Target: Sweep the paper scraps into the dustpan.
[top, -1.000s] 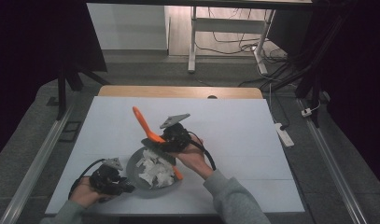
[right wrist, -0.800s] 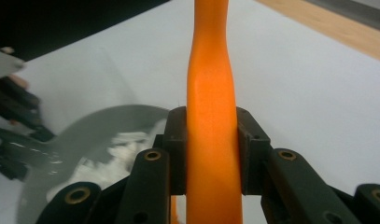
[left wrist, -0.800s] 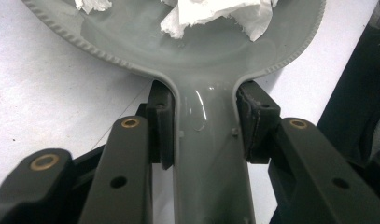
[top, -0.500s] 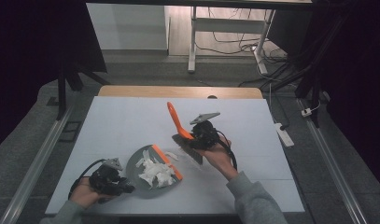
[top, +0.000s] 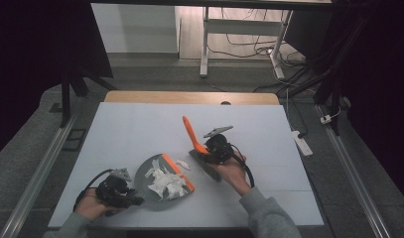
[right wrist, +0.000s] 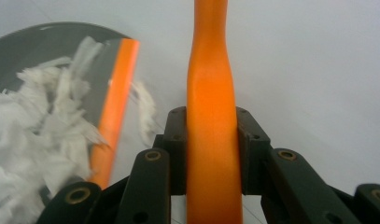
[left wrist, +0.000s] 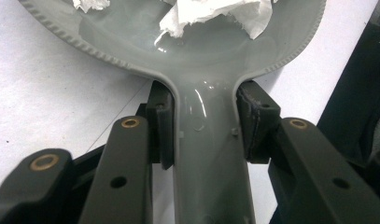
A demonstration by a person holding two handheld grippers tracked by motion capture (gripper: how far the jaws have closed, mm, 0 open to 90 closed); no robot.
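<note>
Grey plastic dustpan (top: 162, 186) sits at the lower left of the high view, its handle pinched by my left gripper (top: 121, 191). Torn white paper scraps (top: 165, 182) fill it; one scrap (top: 181, 164) lies just outside the orange lip (top: 178, 172). My right gripper (top: 209, 152), at frame centre, is clamped on the orange brush handle (top: 192, 134). I'd keep the pan flat and steady, then sweep low toward the lip to catch that stray piece.

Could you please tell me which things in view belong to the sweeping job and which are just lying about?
In the job:
grey dustpan, handle clamped in left gripper
orange-handled brush, held by right gripper
torn white paper in the pan
one paper scrap beside the orange lip

Lying about:
power strip on the floor
cables beyond the table
</note>
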